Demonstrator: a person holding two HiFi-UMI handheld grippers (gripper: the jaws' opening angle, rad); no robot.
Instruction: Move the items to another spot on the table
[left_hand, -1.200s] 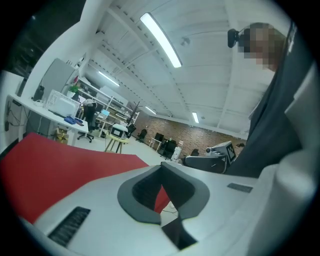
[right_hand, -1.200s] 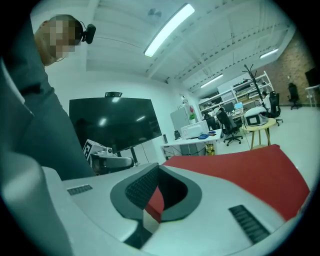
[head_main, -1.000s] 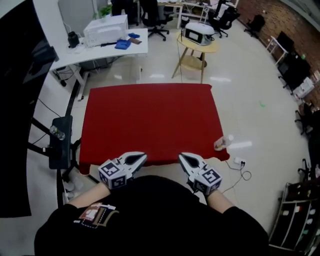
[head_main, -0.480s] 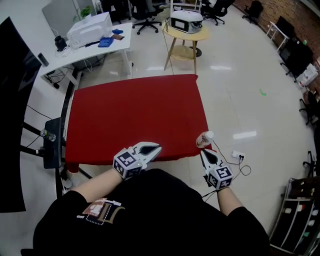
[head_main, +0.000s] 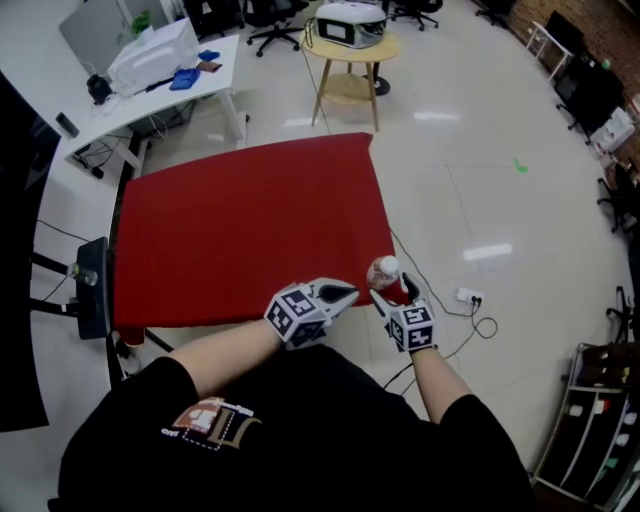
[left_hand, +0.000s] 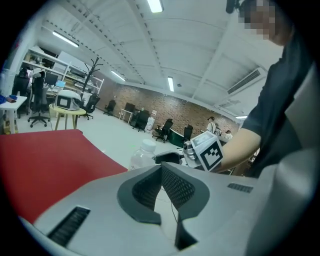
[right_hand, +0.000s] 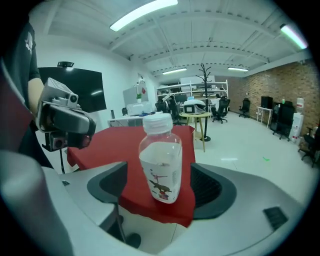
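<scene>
**Item 1 – bottle (right_hand: 161, 160).** Clear plastic with a white cap and a printed label. It stands upright on the near right corner of the red table (head_main: 240, 230). In my head view only the cap and shoulder show, and the lower body is hidden among the jaws around it. I cannot read the label print in any view.

**Item 2 – right gripper (head_main: 392, 292).** The jaws are spread wide, one on each side of the bottle. Both pads stand clear of the bottle. The jaws have just been opening.

**Item 3 – left gripper (head_main: 345, 294).** The jaws are closed together with nothing between them. The tip is just left of the bottle and not touching it.

**Item 4 – changes.**
- A second ago I had both grippers side by side at the table's near edge, and the bottle stood alone off to the right.
- Now both grippers are gathered at that corner.
- The bottle stands where it did.

**Item 5 – per view.**
- **Right gripper view:** it alone shows the gaps between the pads and the bottle. It also shows the left gripper off to the side.
- **Left gripper view:** it shows only the bottle's upper part, because the gripper's own body cuts off the base. The right gripper's marker cube is beyond the bottle.
- **Head view:** it alone takes in the whole table. It also shows a round wooden side table (head_main: 350, 85) and a white desk (head_main: 150, 90) well beyond it.
</scene>
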